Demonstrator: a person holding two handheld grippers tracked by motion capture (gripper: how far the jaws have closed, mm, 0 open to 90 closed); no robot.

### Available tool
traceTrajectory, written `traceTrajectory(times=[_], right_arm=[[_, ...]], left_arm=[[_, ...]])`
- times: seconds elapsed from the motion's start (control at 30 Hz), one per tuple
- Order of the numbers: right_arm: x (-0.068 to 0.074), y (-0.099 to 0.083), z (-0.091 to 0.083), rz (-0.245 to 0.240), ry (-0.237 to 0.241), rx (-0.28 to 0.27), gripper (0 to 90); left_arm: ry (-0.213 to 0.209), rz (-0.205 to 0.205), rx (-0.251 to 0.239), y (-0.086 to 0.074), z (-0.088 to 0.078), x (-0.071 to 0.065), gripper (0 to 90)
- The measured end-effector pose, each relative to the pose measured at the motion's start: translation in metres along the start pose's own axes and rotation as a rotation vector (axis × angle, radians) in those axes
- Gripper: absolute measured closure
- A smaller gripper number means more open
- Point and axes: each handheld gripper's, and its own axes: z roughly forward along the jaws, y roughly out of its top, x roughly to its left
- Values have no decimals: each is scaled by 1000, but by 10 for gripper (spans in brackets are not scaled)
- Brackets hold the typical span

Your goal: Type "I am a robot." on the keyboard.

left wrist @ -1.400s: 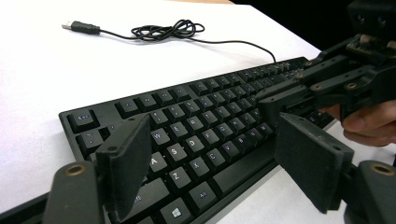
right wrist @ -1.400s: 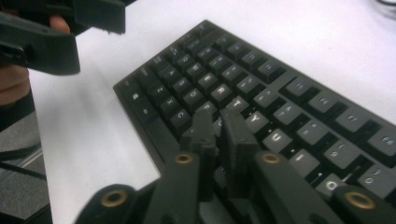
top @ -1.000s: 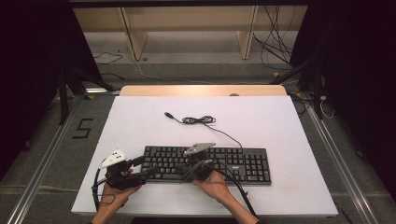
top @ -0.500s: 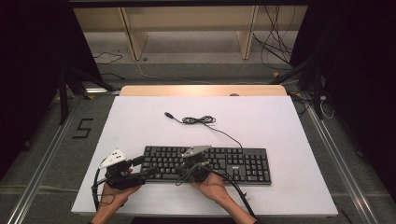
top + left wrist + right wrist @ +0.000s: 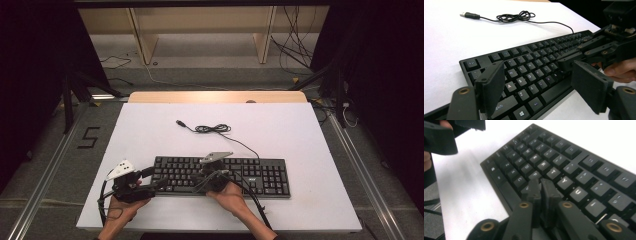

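A black keyboard (image 5: 260, 176) lies across the near half of the white table (image 5: 300, 130). My left gripper (image 5: 155, 178) is open, its wide jaws standing to either side of the keyboard's (image 5: 529, 65) front left corner without pressing on it. My right gripper (image 5: 196, 186) reaches in from the right. In the right gripper view its jaws (image 5: 540, 185) are nearly together above the letter keys (image 5: 554, 162) around G and V. They have just been opening a little, and nothing is between them. The right gripper (image 5: 564, 64) also shows ahead in the left gripper view.
The keyboard's thin black cable (image 5: 214, 129) lies coiled behind it, ending in a USB plug (image 5: 180, 122). The table's wooden far edge (image 5: 215, 96) borders a floor with shelving legs and loose wires.
The right gripper has shifted slightly over the keys. The left gripper, keyboard and cable stay as they were.
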Motion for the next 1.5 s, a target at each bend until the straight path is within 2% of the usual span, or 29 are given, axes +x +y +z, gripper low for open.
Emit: traceTrajectory(times=[0.17,0.27,0.6,1.1,1.5], right_arm=[[-5,3,-7,20,-3,-21,798],[-9,4,-11,27,-7,-30,693],[-17,6,-23,51,6,-50,553],[-27,7,-35,63,-9,-66,489],[-30,7,-36,63,-22,-57,454]], left_arm=[[0,2,0,0,0,-1,266],[1,3,-2,0,0,-1,265],[-2,12,2,0,1,-2,264],[-2,10,-1,0,1,-2,263],[-1,11,-3,0,1,-2,261]])
